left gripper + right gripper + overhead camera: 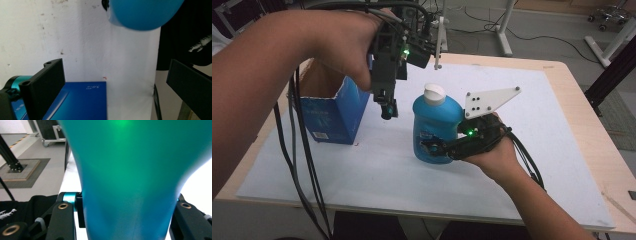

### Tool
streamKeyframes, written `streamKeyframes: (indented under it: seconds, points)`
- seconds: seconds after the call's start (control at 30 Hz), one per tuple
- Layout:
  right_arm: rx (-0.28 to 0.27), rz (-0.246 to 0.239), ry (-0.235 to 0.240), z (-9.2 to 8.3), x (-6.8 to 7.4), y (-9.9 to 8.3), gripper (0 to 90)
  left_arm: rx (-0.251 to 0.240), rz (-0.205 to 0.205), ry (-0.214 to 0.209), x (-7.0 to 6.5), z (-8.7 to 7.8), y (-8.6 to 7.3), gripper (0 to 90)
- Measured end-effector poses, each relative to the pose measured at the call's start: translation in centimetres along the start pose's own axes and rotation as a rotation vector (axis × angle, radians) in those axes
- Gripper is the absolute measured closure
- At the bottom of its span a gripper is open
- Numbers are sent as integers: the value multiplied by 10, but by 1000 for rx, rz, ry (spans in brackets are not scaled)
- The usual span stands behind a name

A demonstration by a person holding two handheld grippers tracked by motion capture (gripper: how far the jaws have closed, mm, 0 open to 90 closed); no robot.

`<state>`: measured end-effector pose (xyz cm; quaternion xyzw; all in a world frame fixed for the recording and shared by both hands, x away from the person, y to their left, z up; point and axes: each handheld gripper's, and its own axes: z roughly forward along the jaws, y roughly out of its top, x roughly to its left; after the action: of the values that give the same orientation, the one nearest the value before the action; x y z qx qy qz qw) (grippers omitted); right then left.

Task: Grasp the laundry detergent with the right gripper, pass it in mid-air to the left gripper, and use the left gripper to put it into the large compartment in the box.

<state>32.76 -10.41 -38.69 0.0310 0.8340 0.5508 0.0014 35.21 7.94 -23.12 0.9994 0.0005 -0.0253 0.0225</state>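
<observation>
A blue bottle (434,127) with a white cap (434,93) stands upright over the middle of the white mat (512,175). My right gripper (434,148) comes in from the right and is shut on the bottle's lower body. In the right gripper view the bottle (130,182) sits tight between both jaws. My left gripper (388,107) hangs pointing down, left of the bottle and right of a blue box (332,110). Its jaws stand wide open with nothing between them (116,75). Below it I see the box (82,100), and the bottle (142,12) at the top.
The blue box stands open-topped near the mat's left edge. Cables trail from the left gripper down over the table's front left. A white stand (440,40) rises behind the table. Bare mat lies in front and to the right.
</observation>
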Motion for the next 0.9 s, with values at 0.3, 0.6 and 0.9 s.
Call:
streamKeyframes:
  seconds: [0.3,0.6,0.9]
  points:
    - [-7,-8,38,7,1,0,459,-10,-36,-24,-14,0,15,18]
    - [-13,-4,60,11,3,1,459,-5,-29,-13,-16,3,24,18]
    - [-21,-19,79,18,2,6,459,-11,-24,-12,-18,9,30,18]
